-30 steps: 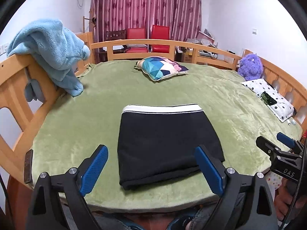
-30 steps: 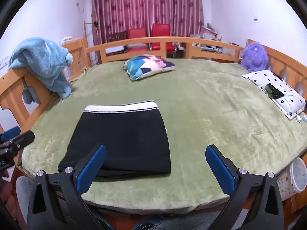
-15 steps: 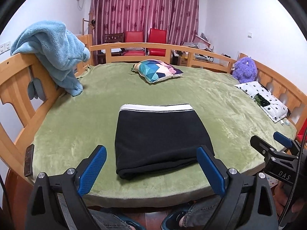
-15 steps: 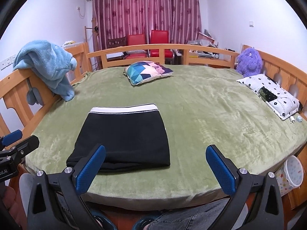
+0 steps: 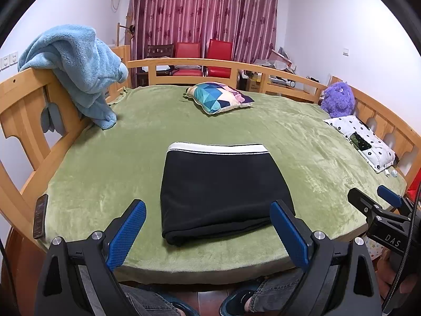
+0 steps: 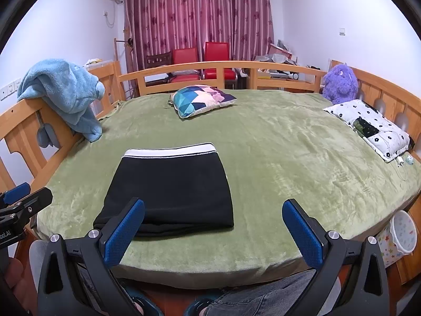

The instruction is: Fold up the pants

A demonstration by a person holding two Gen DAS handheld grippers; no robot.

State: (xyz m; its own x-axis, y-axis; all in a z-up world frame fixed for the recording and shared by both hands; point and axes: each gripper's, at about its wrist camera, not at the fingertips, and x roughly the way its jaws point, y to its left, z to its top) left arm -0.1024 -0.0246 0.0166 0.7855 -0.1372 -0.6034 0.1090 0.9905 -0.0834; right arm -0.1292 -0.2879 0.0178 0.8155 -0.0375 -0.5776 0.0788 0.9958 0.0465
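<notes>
The black pants (image 5: pixel 223 189) lie folded into a flat rectangle on the green blanket (image 5: pixel 131 158), white waistband at the far edge. They also show in the right wrist view (image 6: pixel 171 192). My left gripper (image 5: pixel 208 234) is open and empty, held off the bed's near edge, just in front of the pants. My right gripper (image 6: pixel 214 233) is open and empty, off the near edge, to the right of the pants. The right gripper also shows at the right edge of the left wrist view (image 5: pixel 379 210).
A patterned cushion (image 5: pixel 218 97) lies at the far middle. A blue towel (image 5: pixel 76 65) hangs on the left rail. A purple plush (image 5: pixel 338 100) and a dotted pillow (image 5: pixel 365 139) sit at the right. A phone (image 5: pixel 40 216) rests on the left rail. A bin (image 6: pixel 402 234) stands on the floor.
Both grippers have pulled back and up from the bed, away from the folded pants. The pants have not moved. Both grippers stay open.
</notes>
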